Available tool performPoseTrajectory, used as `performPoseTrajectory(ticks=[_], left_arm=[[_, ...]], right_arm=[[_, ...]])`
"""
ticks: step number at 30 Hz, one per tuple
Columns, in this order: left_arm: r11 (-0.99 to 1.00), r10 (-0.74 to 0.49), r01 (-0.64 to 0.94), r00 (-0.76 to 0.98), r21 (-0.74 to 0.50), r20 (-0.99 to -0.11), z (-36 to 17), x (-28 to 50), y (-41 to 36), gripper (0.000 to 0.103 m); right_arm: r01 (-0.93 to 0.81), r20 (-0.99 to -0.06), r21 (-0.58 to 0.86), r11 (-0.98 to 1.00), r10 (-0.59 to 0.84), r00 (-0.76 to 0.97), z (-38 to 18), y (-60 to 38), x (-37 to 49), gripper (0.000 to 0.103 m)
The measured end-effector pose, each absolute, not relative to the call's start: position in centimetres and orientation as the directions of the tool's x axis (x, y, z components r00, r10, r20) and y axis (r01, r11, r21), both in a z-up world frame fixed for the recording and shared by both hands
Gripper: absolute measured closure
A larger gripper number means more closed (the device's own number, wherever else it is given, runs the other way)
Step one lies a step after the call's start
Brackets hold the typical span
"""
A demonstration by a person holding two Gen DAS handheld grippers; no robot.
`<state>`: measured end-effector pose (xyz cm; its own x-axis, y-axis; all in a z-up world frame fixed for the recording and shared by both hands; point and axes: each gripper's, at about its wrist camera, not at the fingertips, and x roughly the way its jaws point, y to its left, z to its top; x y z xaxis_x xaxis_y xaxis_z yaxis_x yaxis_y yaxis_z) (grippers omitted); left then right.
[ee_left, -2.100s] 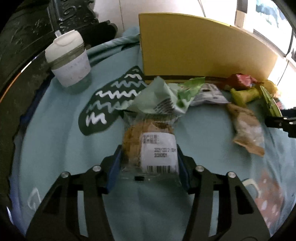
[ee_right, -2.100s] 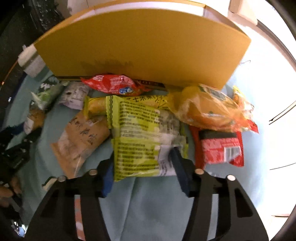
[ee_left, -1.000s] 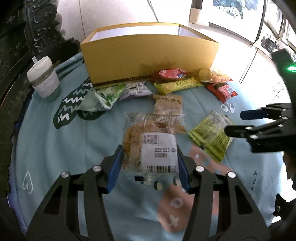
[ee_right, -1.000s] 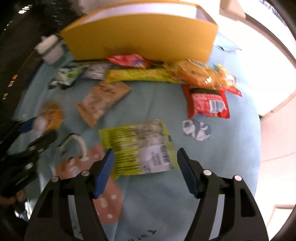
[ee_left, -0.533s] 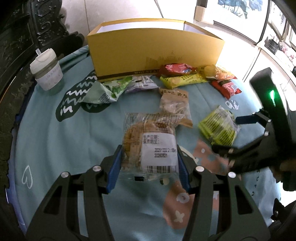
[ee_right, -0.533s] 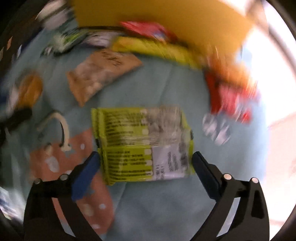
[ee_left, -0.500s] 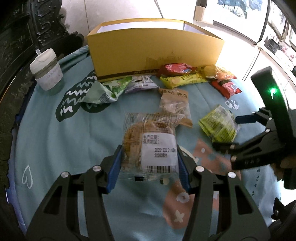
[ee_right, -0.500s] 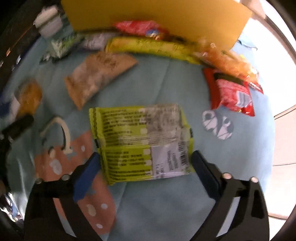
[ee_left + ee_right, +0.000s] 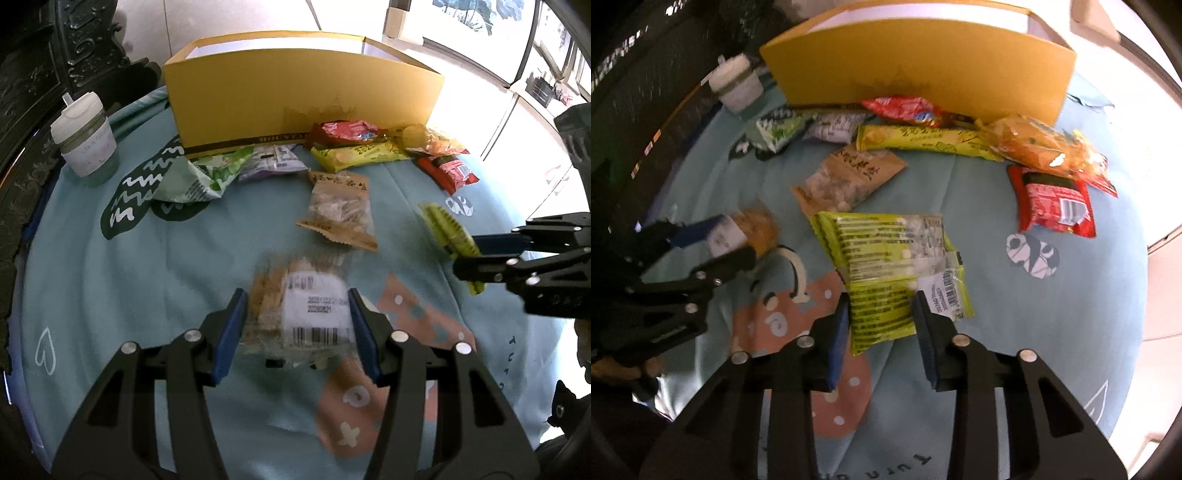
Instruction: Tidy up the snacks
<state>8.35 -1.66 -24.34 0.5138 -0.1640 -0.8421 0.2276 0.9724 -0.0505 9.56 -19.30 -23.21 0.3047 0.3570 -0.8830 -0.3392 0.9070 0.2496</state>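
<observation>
Our right gripper (image 9: 881,317) has just been closing and now pinches the near end of the lime-green snack packet (image 9: 886,266), whose long axis runs away from the jaws toward the yellow box (image 9: 923,62) at the far edge of the blue tablecloth (image 9: 1052,314). Our left gripper (image 9: 295,325) clamps a clear-wrapped pastry (image 9: 299,306) with a white barcode label, also pointed at the box. The box lies ahead of both, and we judge the right hand nearer its open top. The green packet looks flat, crinkly, densely printed, and apparently lifted.
</observation>
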Motion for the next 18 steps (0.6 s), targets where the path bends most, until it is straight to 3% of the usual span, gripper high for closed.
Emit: performPoseTrajectory(ticks=[7,10,12,13,15,18], left_arm=[[0.971,-0.171,0.232,0.533,-0.052,-0.829,-23.5,8.3,-2.0,0.048],[0.974,-0.165,0.221,0.527,-0.053,-0.833,-23.8,8.3,-1.8,0.048],[0.975,-0.158,0.217,0.525,-0.049,-0.836,-24.0,8.4,-1.6,0.048],[0.977,-0.149,0.210,0.524,-0.043,-0.839,-24.1,8.4,-1.4,0.048],[0.979,-0.138,0.198,0.519,-0.038,-0.844,-24.3,8.4,-1.1,0.048],[0.982,-0.134,0.183,0.516,-0.044,-0.846,-24.5,8.5,-0.5,0.048]], right_arm=[[-0.261,-0.828,0.373,0.890,0.446,0.341,-20.5,-22.0,8.8,0.074],[-0.109,-0.762,0.566,0.817,0.569,0.311,-21.6,-25.0,9.6,0.074],[-0.002,-0.744,0.622,0.783,0.591,0.313,-22.8,-27.1,10.0,0.074],[0.032,-0.770,0.595,0.803,0.559,0.309,-23.3,-27.9,10.2,0.067],[0.054,-0.872,0.406,0.912,0.369,0.323,-23.6,-29.0,10.3,0.061],[0.033,-0.918,0.241,0.970,0.217,0.331,-23.6,-29.4,10.2,0.058]])
